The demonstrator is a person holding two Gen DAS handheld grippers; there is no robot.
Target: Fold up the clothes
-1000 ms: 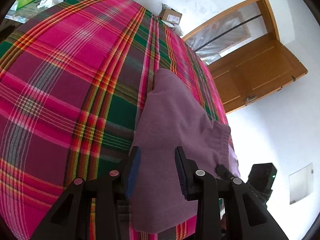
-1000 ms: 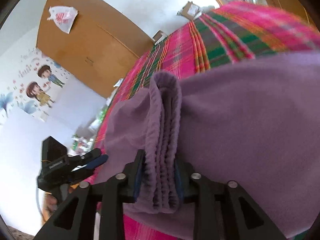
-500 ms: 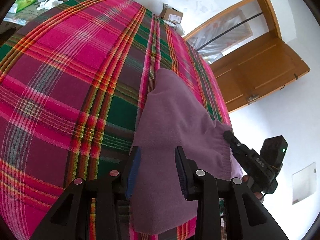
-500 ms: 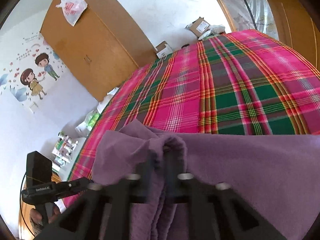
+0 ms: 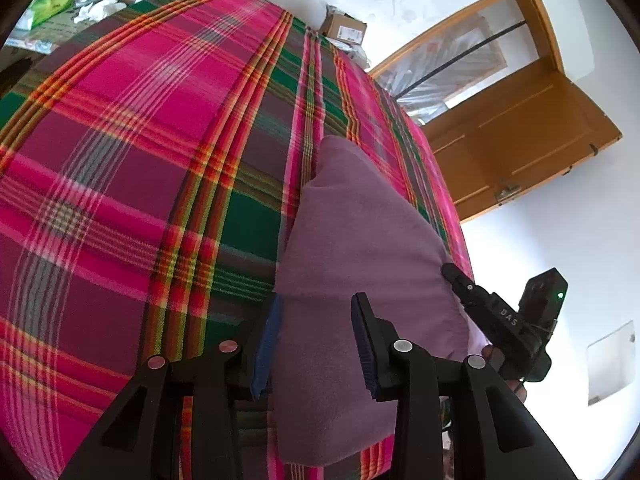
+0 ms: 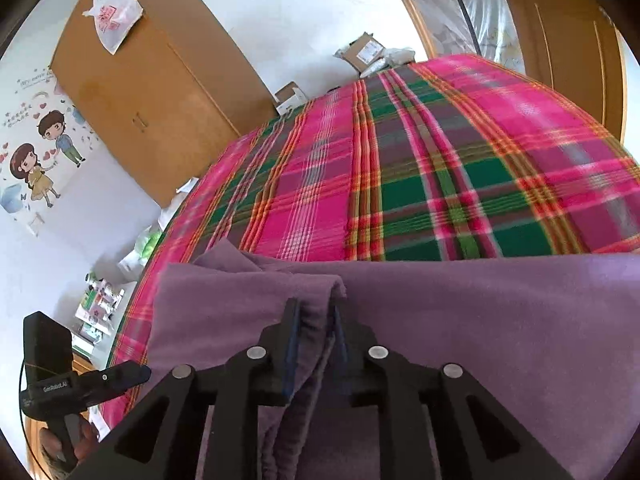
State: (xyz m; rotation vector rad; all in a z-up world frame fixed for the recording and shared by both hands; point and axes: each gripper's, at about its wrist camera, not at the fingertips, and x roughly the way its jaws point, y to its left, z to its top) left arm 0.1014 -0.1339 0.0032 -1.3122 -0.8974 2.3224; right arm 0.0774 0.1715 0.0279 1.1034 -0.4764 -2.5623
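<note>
A purple garment [image 5: 360,232] lies folded near the front edge of a bed with a pink and green plaid cover [image 5: 140,160]. My left gripper [image 5: 316,304] hovers open over the garment's near left part, with nothing between its fingers. In the right wrist view, my right gripper [image 6: 315,312] is shut on a bunched, layered edge of the purple garment [image 6: 480,320], low over the plaid cover [image 6: 400,160]. From the left wrist view, the right gripper [image 5: 476,300] sits at the garment's right edge. The left gripper [image 6: 120,376] shows at lower left in the right wrist view.
A wooden wardrobe [image 6: 152,92] with a plastic bag [image 6: 114,20] on top stands beyond the bed. A wooden door [image 5: 520,140] is open at the right. Cardboard boxes [image 5: 344,30] and loose clutter [image 5: 52,8] lie past the bed's far edge.
My right gripper has drawn back and down with the garment's edge, so the raised fold now lies lower and flatter. The left gripper has stayed open in place.
</note>
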